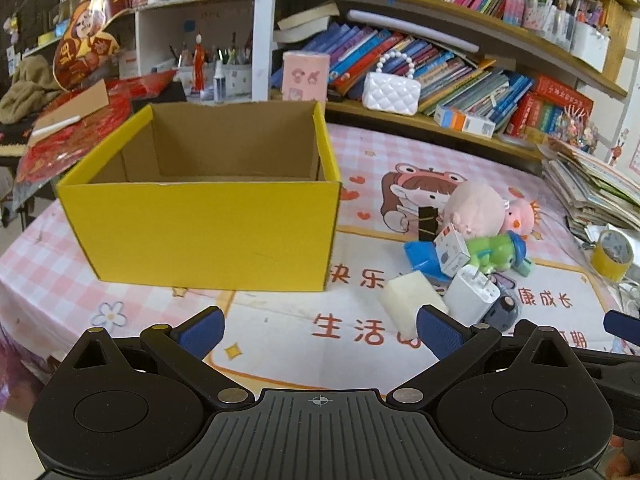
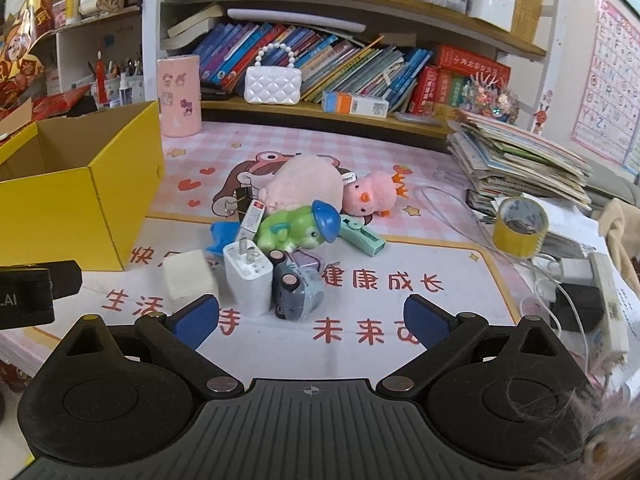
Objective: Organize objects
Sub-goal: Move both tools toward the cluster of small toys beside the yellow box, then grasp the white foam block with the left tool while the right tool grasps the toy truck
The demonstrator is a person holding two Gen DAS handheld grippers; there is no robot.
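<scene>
1. The left gripper (image 1: 320, 330) hangs low over the surface (image 1: 280, 320) with its blue-padded jaws spread wide and nothing between them; it faces the yellow box (image 1: 200, 232).
2. The yellow box stands upright on the pink checked cloth, open at the top, its brown inside showing bare walls; its floor is hidden from view.
3. The right gripper (image 2: 312, 320) is likewise released, jaws wide apart and holding nothing, pointed at the pile of small things to the right of the box.
4. Nearest in that pile are a cream foam block (image 2: 188, 276), a white charger (image 2: 248, 280) with its prongs up, and a grey toy car (image 2: 298, 290) tipped on its side, the three standing close together.
5. Behind them lie a green frog toy (image 2: 298, 230) in a blue cap, a small white carton (image 2: 251, 220), a blue piece (image 2: 222, 238), a teal clip (image 2: 362, 236) and a black binder clip (image 2: 242, 198).
6. Two pink plush toys (image 2: 340, 190) rest at the back of the pile.
7. A roll of yellow tape (image 2: 520, 226) sits well apart to the right, near a stack of books (image 2: 520, 160).
</scene>
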